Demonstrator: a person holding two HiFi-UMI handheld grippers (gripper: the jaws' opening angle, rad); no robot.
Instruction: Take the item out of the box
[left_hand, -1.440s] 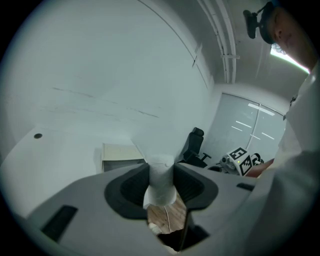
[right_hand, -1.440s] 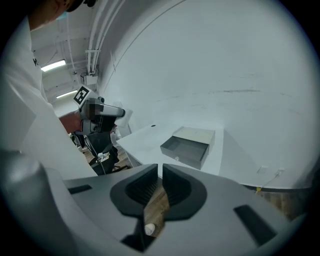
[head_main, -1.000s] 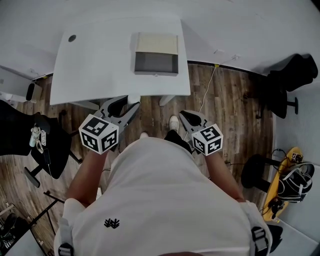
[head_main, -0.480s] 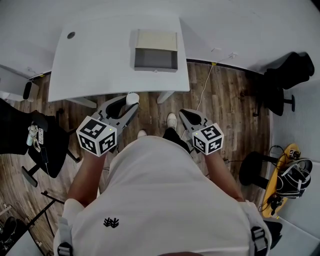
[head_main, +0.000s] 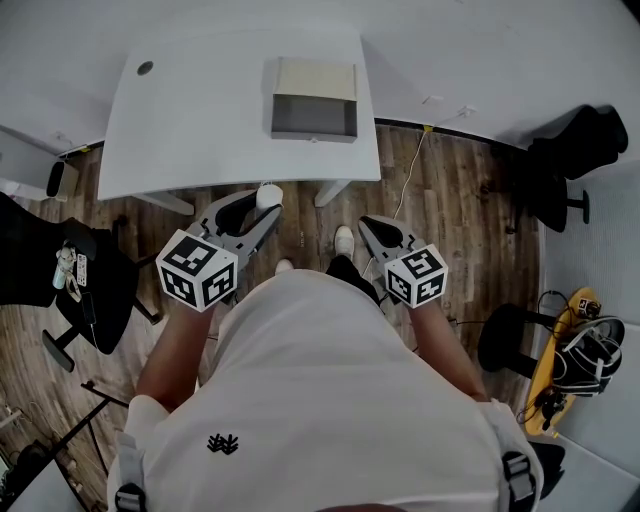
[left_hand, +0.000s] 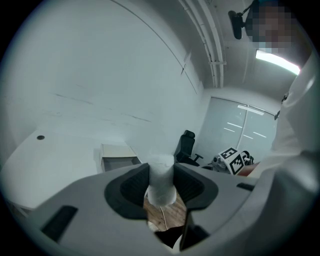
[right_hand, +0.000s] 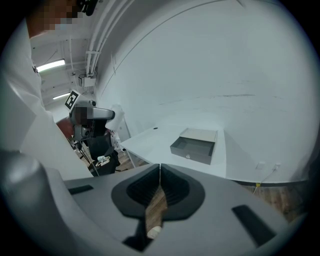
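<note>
Left gripper view: my left tool (left_hand: 161, 170) pinches a white cylinder (left_hand: 161, 189), keeping it clear of the grey open box (left_hand: 118, 157) mid-left; right tool (right_hand: 159, 172) is pressed together, idle.

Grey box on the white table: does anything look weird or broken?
Nothing looks broken or spilled. The grey box sits open on the white table, seemingly empty. The left gripper clamps a white cylinder over the wooden floor; the right gripper is shut, empty.

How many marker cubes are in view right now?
2. The left cube sits on the left gripper, which grips a white cylinder; the right cube sits on the shut right gripper. None looks hidden.
</note>
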